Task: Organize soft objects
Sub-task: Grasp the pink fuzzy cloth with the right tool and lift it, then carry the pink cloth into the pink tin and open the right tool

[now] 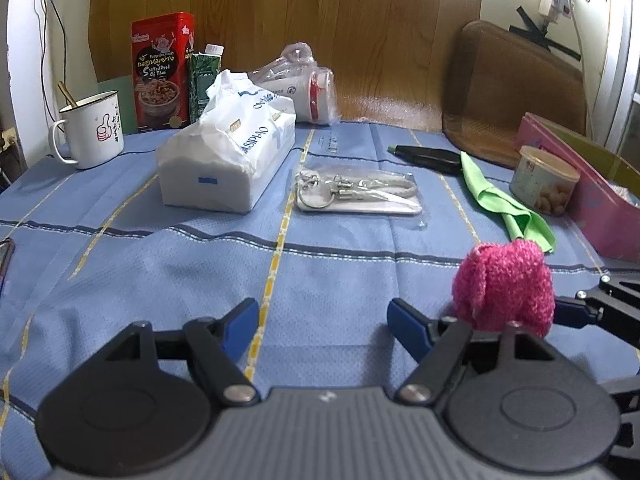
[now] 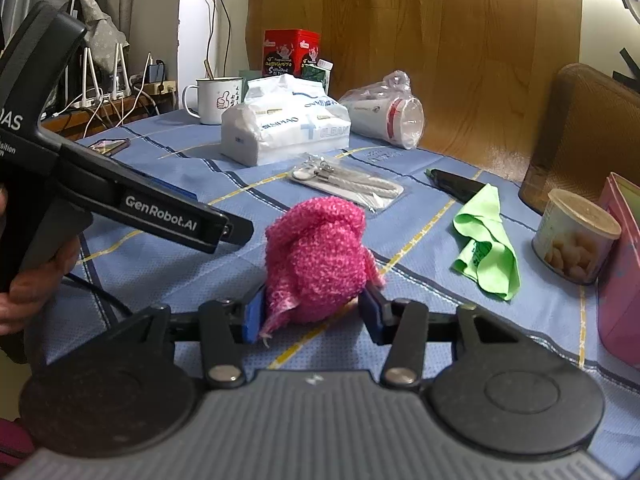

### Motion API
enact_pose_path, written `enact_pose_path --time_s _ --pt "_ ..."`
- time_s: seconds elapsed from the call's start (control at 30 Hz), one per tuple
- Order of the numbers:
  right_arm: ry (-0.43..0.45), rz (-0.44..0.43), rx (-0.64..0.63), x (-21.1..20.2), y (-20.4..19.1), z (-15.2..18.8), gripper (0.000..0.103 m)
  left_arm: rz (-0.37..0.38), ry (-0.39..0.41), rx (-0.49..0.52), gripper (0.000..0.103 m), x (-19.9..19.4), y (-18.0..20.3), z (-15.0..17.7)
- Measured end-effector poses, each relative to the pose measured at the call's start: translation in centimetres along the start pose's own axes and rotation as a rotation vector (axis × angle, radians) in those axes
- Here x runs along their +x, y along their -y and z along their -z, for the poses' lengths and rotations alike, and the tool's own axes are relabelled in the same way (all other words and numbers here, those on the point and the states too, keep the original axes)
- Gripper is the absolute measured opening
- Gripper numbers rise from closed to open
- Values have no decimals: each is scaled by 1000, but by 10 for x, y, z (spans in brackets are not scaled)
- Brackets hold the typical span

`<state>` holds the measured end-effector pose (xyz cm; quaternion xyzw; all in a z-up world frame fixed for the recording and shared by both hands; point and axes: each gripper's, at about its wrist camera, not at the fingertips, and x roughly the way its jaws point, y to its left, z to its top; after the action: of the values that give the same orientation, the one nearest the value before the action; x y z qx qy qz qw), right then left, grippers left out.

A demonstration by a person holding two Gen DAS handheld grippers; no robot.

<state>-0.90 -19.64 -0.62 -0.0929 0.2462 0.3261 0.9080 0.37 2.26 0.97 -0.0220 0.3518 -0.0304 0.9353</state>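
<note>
Over the near edge of the table (image 1: 168,264), draped in a blue striped cloth, the left tongs (image 1: 323,326) stand wide apart — nothing lies between the blue pads (image 1: 240,326), only bare cloth below them. Just to their right, the right tongs (image 2: 314,314) are closed in on the pink knitted bundle (image 2: 318,258), one blue pad (image 2: 253,316) pressed against each flank; the bundle stands upright on the cloth, a loose corner trailing by the left pad.

Farther back, from left to right: a white enamel mug (image 1: 92,130) with a spoon in it, a red snack tin (image 1: 162,72) and a green carton (image 1: 204,84) behind a white tissue pack (image 1: 228,160), a paper cup in a plastic bag (image 1: 308,92) lying on its side, and a clear packet of keyrings (image 1: 356,192) near the middle. Beyond the pink bundle lie a black pen-like case (image 1: 430,156) and a crumpled green cloth (image 1: 504,204) — apart from the bundle, touching the case's end. At the far right a round snack can (image 1: 546,180) stands beside a pink box (image 1: 596,200), with a brown chair back (image 1: 512,96) behind.
</note>
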Motion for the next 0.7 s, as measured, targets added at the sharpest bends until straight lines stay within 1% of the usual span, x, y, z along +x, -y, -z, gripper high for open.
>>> enact_pose_path --time_s 0.17,0.3,0.6,0.7 --pt "0 -8 8 0 2 0 53 -21 -15 12 77 1 4 -1" --pt "-1 -14 9 0 3 1 56 -24 -30 9 85 2 6 -1" --pt "-5 -33 19 -1 3 0 56 -30 -42 6 86 2 8 -1" --pt "-9 -41 33 0 5 0 56 -2 -47 -18 86 -1 5 -4"
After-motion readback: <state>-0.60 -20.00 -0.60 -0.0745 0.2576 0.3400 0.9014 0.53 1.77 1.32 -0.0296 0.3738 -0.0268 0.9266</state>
